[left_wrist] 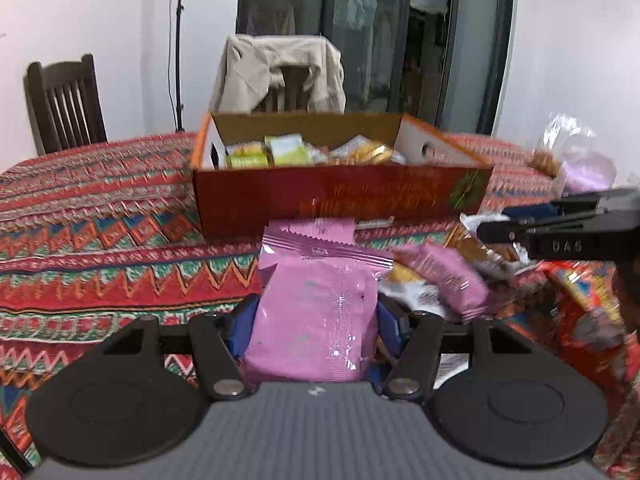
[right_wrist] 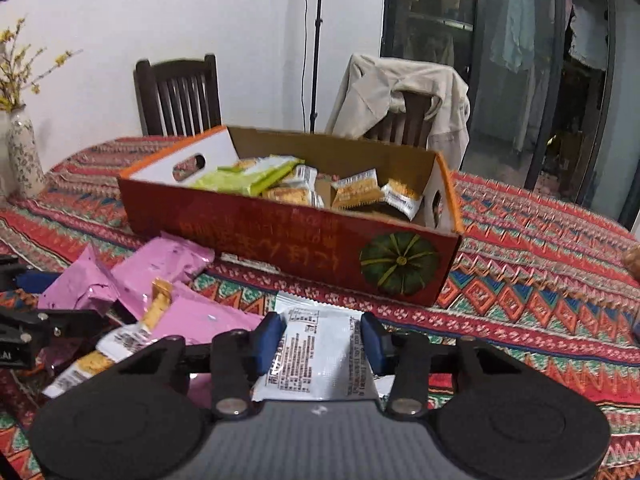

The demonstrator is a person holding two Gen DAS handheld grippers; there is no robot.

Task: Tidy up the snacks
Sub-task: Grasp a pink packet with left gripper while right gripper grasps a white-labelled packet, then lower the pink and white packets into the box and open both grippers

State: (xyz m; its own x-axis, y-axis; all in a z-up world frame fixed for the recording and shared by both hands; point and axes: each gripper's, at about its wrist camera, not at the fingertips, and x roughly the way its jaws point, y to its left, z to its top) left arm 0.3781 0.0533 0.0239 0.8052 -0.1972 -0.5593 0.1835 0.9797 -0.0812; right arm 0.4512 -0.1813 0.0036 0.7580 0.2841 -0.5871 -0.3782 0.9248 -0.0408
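Note:
My left gripper is shut on a pink snack packet, held above the patterned tablecloth just in front of the red cardboard box. My right gripper is shut on a white snack packet, also held in front of the box. The box holds several green and yellow snack packets. More pink packets and a yellow-white packet lie loose on the table to the left of my right gripper. The right gripper shows at the right edge of the left wrist view.
A clear bag with snacks lies at the table's right. A red snack bag lies near the front right. A flowered vase stands at the far left. Two chairs stand behind the table, one draped with a beige coat.

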